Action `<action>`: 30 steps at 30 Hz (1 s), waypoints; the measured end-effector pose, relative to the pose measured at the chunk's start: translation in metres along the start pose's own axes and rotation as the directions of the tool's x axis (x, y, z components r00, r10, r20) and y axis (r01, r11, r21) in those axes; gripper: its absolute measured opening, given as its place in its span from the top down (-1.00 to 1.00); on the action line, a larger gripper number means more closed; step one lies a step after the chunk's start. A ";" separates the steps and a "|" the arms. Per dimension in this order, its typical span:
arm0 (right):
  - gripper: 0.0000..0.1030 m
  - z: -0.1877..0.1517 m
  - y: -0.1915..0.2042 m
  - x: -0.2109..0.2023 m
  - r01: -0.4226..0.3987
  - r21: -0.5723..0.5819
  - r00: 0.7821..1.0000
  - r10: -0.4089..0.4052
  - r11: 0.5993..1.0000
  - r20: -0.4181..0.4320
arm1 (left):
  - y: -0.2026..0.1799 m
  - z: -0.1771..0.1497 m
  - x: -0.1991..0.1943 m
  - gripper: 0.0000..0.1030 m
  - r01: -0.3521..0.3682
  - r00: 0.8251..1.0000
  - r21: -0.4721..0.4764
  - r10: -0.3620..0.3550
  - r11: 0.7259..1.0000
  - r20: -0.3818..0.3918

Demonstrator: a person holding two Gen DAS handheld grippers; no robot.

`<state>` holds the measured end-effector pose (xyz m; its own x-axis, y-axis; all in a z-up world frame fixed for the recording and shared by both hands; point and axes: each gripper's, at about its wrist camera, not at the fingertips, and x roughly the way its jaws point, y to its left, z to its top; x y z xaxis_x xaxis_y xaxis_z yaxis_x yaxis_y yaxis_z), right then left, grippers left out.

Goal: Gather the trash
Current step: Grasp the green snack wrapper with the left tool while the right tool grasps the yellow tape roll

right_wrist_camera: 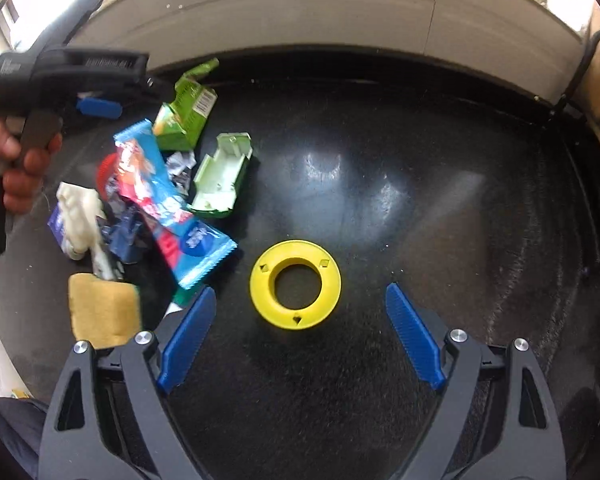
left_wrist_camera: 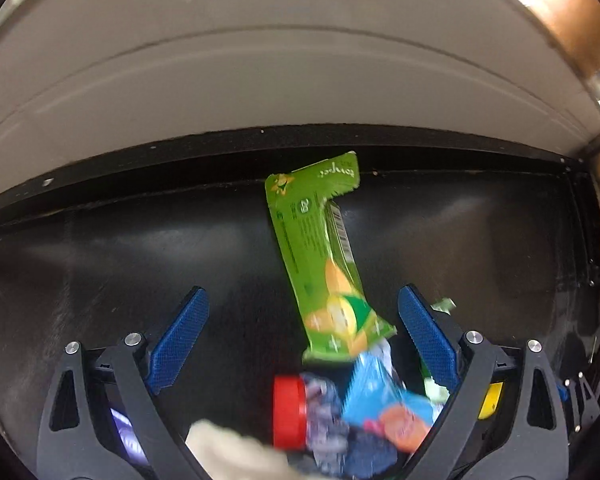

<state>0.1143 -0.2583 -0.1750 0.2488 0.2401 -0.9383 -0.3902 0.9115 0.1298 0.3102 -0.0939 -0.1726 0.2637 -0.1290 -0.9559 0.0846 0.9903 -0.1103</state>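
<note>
A pile of trash lies on a black surface (right_wrist_camera: 380,200). In the left wrist view a green juice carton (left_wrist_camera: 324,256) sits between and just beyond my open left gripper (left_wrist_camera: 304,320), above a red cap (left_wrist_camera: 290,416) and a blue wrapper (left_wrist_camera: 376,396). In the right wrist view the carton (right_wrist_camera: 184,116), blue wrapper (right_wrist_camera: 168,200), a pale green plastic case (right_wrist_camera: 220,176), white crumpled tissue (right_wrist_camera: 80,212) and a yellow sponge (right_wrist_camera: 102,310) lie at left. My open, empty right gripper (right_wrist_camera: 300,332) hovers over a yellow plastic ring (right_wrist_camera: 295,284). The left gripper (right_wrist_camera: 96,106) shows hand-held at upper left.
A grey-white wall or ledge (right_wrist_camera: 300,12) runs along the back of the black surface. A dark raised rim (left_wrist_camera: 260,148) borders the far edge. Wooden furniture (left_wrist_camera: 580,20) shows at the upper right.
</note>
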 end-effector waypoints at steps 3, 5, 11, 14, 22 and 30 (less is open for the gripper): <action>-0.63 0.001 0.001 0.017 0.015 -0.033 0.999 -0.016 0.999 -0.028 | -0.001 0.008 0.022 -0.79 0.006 0.999 0.000 -0.006 1.000 -0.035; -0.49 0.002 0.000 0.025 0.015 -0.037 0.999 -0.016 0.999 -0.045 | -0.001 0.010 0.030 -0.64 0.009 0.999 0.000 -0.009 1.000 -0.048; -0.07 0.005 0.001 0.031 0.016 -0.051 0.999 -0.018 0.999 -0.041 | -0.004 0.011 0.032 0.25 0.030 0.999 0.004 -0.029 1.000 -0.045; -0.06 0.006 0.002 0.029 0.024 -0.056 0.999 -0.026 0.998 -0.025 | -0.004 0.009 0.018 0.36 0.014 1.000 0.011 -0.014 1.000 -0.003; -0.06 0.011 0.005 -0.029 0.022 -0.029 0.996 -0.020 0.999 0.087 | 0.001 -0.013 -0.051 0.41 0.003 0.995 0.010 -0.004 1.000 0.099; -0.06 0.002 0.034 -0.093 0.009 -0.046 0.983 0.000 0.999 0.185 | 0.013 -0.066 -0.127 0.41 -0.011 0.984 -0.041 0.018 0.999 0.180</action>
<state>0.0799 -0.2493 -0.0830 0.4090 0.2975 -0.8627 -0.4280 0.8975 0.1065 0.2147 -0.0615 -0.0706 0.4338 -0.1187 -0.8932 0.0427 0.9929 -0.1112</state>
